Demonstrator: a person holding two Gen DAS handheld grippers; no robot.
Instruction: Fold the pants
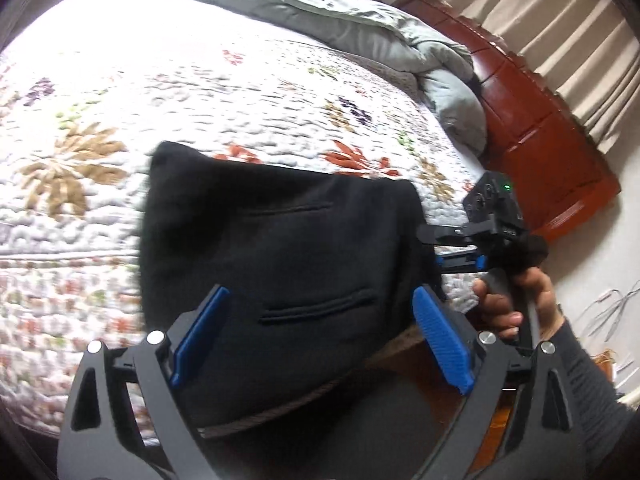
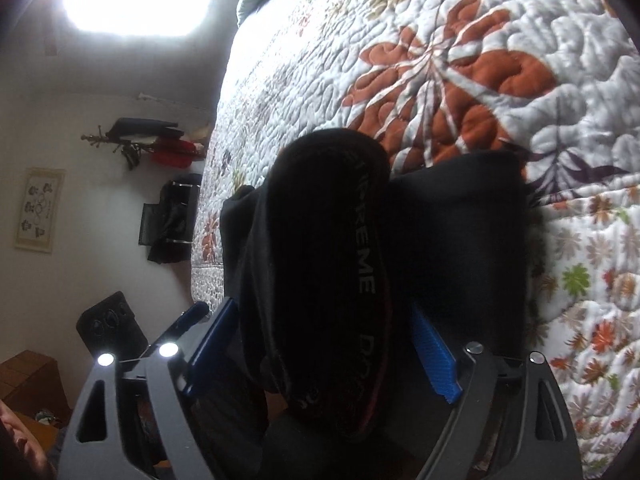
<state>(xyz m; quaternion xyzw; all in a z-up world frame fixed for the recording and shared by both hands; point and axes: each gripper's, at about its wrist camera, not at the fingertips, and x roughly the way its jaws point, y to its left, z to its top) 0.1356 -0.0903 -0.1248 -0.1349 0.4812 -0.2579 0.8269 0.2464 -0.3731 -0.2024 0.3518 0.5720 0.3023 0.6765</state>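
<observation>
**A:** Where are the black pants (image 1: 280, 240) relative to the left gripper (image 1: 316, 336)?

**B:** Folded into a compact bundle at the near edge of the bed, lying on the floral quilt (image 1: 200, 92). The bundle sits ahead of and between the blue pads (image 1: 438, 340), which stand wide apart; neither pad presses the cloth. Two pocket slits show on top, one just past the fingertips, one farther out.

**A:** And the right gripper (image 2: 320, 344)?

**B:** Its fingers are also spread wide. A waistband with pale lettering (image 2: 364, 240) bulges up between them, filling most of the gap. Whether the right-hand pad (image 2: 434, 356) touches the fabric is hard to say, since the cloth is dark and close to the lens. From the left wrist view, the right gripper (image 1: 460, 248) lies at the bundle's right edge, with the person's hand (image 1: 516, 300) on its handle.

**A:** Open room?

**B:** Beyond the left fingertips the quilt runs bare up to a rumpled grey duvet (image 1: 320, 12) at the far side. To the right of the fingers, a red-brown wooden bed frame (image 1: 540, 120) borders the mattress, curtains (image 1: 560, 32) behind it. The bundle's near edge overhangs the quilt's corded hem (image 1: 280, 412), below the pads.
</observation>
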